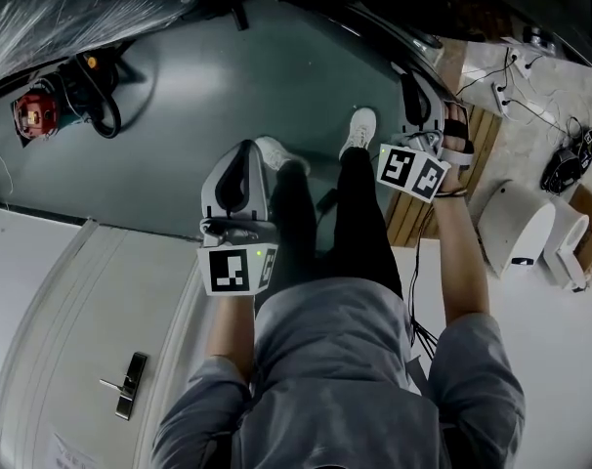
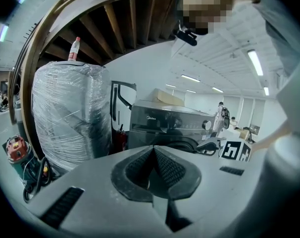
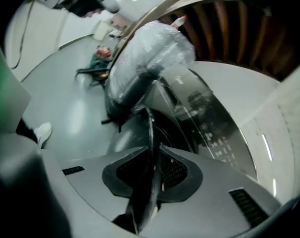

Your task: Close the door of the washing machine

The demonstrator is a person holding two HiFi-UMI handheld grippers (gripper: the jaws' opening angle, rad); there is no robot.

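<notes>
Glossy dark washing machine (image 2: 160, 120), crinkly clear plastic wrap (image 2: 66, 113), smooth floor (image 1: 276, 76).

head view looks steeply down; gripper views share the washing machine (image 2: 165, 125).

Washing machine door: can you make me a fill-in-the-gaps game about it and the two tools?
1. On the washing machine, the right tool is clamped on the edge of the ____.
2. The left tool has shut jaws with ____ between them.
3. In the head view, the person's shoes on the floor are ____.

Missing words: door, nothing, white.
</notes>
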